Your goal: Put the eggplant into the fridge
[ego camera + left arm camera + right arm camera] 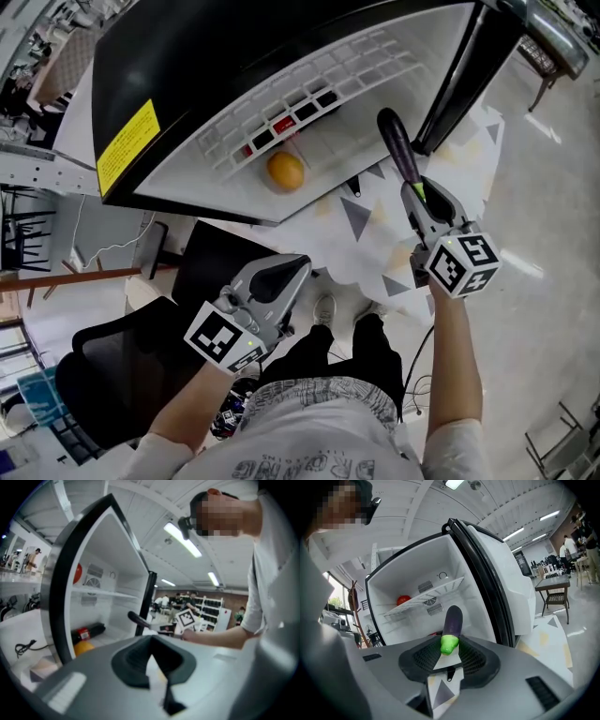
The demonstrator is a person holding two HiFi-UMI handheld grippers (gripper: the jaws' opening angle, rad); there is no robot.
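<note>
Right gripper [413, 190], marker cube at its rear, is clamped on the green stem end of a long dark-purple eggplant [397, 142]. The eggplant projects forward, held in the air before the open white interior of a black-cased fridge [375, 66], just beside the black door edge. Left gripper [296, 266], lower and nearer the person, has its jaws together with nothing between them. Inside the fridge, a round orange fruit [285, 172] lies on the floor and a round red item [403, 600] sits on the upper shelf.

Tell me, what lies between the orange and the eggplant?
Nothing: the head view shows only bare white fridge floor between the orange and the eggplant held by the right gripper.
</note>
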